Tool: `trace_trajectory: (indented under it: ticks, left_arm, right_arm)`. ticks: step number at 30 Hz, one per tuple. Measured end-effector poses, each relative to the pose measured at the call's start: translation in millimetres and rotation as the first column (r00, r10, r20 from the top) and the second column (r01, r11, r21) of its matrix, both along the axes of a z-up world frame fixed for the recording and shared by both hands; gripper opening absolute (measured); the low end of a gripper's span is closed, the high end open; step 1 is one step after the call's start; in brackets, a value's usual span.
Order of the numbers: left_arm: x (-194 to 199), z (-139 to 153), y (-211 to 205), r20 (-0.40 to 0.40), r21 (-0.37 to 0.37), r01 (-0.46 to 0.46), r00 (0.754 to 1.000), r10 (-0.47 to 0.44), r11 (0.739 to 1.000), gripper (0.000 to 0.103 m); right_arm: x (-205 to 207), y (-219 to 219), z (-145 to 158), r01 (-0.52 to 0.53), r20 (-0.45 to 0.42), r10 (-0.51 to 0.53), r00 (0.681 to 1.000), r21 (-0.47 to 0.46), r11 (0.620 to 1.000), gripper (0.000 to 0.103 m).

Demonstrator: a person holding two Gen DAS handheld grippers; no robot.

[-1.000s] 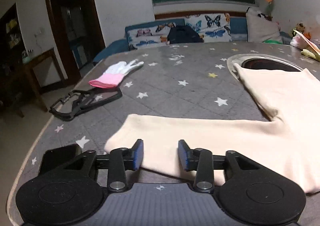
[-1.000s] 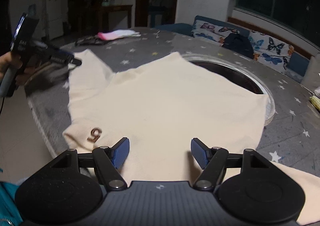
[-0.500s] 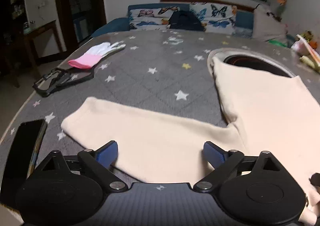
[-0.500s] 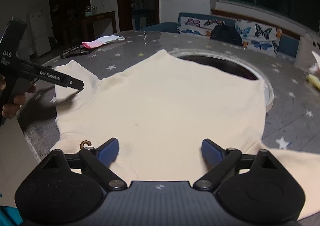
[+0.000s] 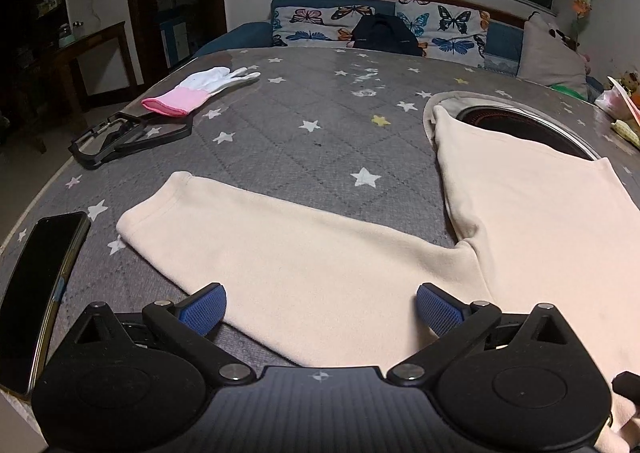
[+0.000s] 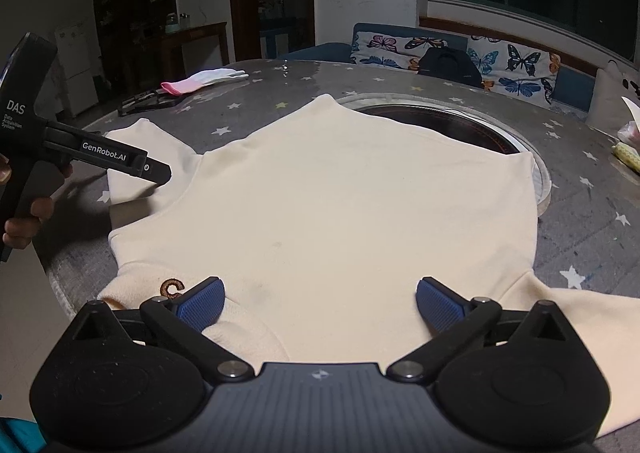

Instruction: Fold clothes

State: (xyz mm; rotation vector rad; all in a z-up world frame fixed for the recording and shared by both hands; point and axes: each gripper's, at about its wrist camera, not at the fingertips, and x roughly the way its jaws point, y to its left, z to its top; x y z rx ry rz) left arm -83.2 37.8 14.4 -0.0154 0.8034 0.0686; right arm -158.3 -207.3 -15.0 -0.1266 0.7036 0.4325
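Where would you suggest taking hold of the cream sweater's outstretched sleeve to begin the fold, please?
Probably at the cuff of the sleeve. The sleeve lies flat and straight across the table, and the cuff is its free end, with bare cloth around it. Come in low from the phone side, so the open left gripper can pinch both layers.

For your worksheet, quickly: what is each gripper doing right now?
Left gripper: opening, holding nothing, over the sleeve.
Right gripper: opening, holding nothing.
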Motion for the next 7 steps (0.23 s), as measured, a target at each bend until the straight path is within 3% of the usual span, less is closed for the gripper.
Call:
trace_trajectory:
  ticks: [7]
  left_arm:
    - [-0.6,-0.2,-0.1,0.005,-0.006,-0.013,1.0,0.013,1.0,0.103]
  right_arm:
    - [0.4,2.0,0.1,0.007,-0.007,-0.007,1.0,-0.008,1.0,0.103]
